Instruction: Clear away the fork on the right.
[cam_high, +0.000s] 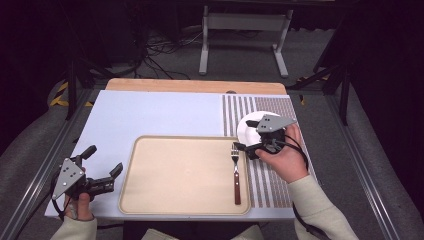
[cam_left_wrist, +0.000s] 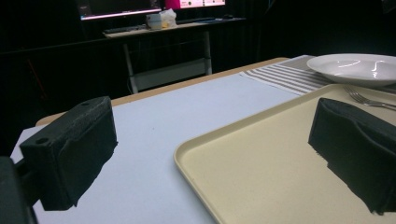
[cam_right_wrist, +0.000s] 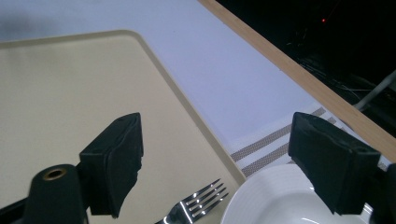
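Dark floor lay all around the table (cam_high: 150, 110), with cables and a grey stand behind it. Pale blue cloth covered most of the table, and a wooden edge showed along the far side. At the right lay a striped mat (cam_high: 272, 185).

On the cloth sat a big tan tray (cam_high: 175, 175). Its near edge came close to the front of the table. Wide blue space lay open beyond the tray and to its left. The tray held one thing, a fork (cam_high: 236, 172) with a brown handle, lying along the tray's right side with its prongs pointing away from the person. The rest of the tray was bare.

A white plate (cam_high: 248, 127) sat on the striped mat, just past the tray's far right corner. I could see no food on it.

The right gripper (cam_high: 250, 145) hung above the fork's prongs and the plate's near rim. Its jaws stood wide apart and held nothing.

The left gripper (cam_high: 104, 167) stayed off the tray's left edge, near the table's front corner. Its jaws were wide apart too, with nothing between them.
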